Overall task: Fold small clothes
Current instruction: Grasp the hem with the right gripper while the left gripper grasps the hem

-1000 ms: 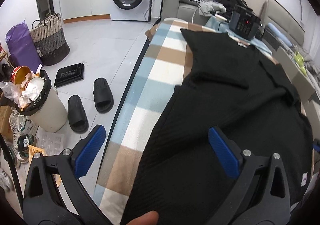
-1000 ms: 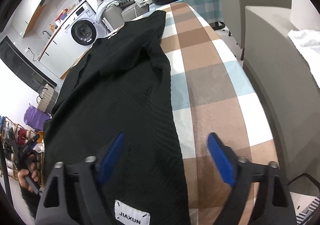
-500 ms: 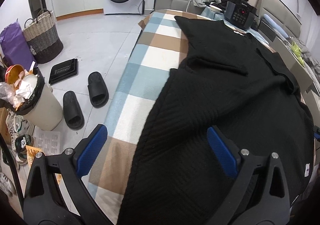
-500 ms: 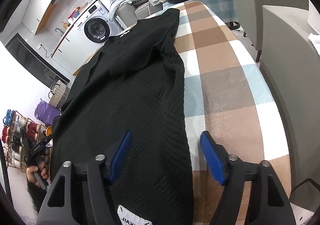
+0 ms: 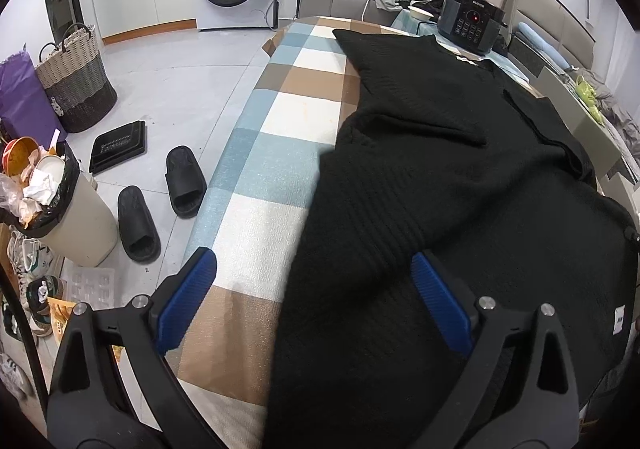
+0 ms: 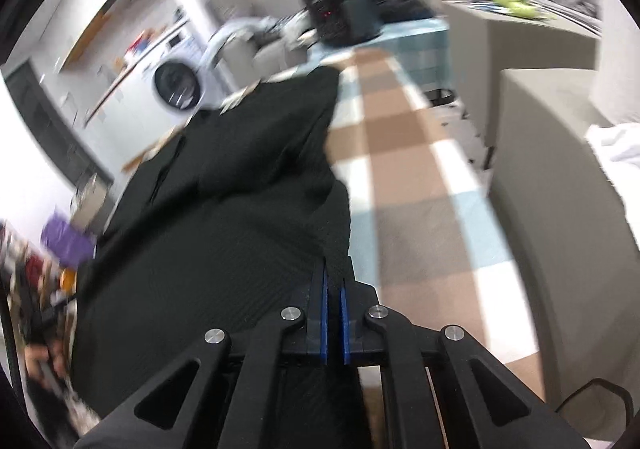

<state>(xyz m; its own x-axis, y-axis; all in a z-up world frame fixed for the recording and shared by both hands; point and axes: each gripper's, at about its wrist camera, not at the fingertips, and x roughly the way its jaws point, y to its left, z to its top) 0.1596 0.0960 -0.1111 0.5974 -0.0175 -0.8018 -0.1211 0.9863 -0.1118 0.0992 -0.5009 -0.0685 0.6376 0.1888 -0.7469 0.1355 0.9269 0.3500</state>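
Note:
A black knit garment (image 5: 440,177) lies spread along a table covered in a blue, brown and white checked cloth (image 5: 280,129). My left gripper (image 5: 312,261) hangs open low over the garment's near left edge, one blue pad over the checked cloth, the other over black fabric. In the right wrist view, which is blurred by motion, my right gripper (image 6: 334,273) is shut on the garment's (image 6: 224,217) right edge, with a fold of black fabric pinched between the blue pads. The checked cloth (image 6: 400,153) lies bare to the right of it.
Left of the table, on the floor, are a full waste bin (image 5: 76,217), two black slippers (image 5: 184,181) and a woven basket (image 5: 74,89). A black cooker (image 5: 470,23) stands at the table's far end. A grey upholstered block (image 6: 560,209) flanks the table's right side.
The right gripper's jaws have closed from wide open onto the garment's right edge, and its view has blurred. The left gripper has edged forward and lower over the left edge, staying open.

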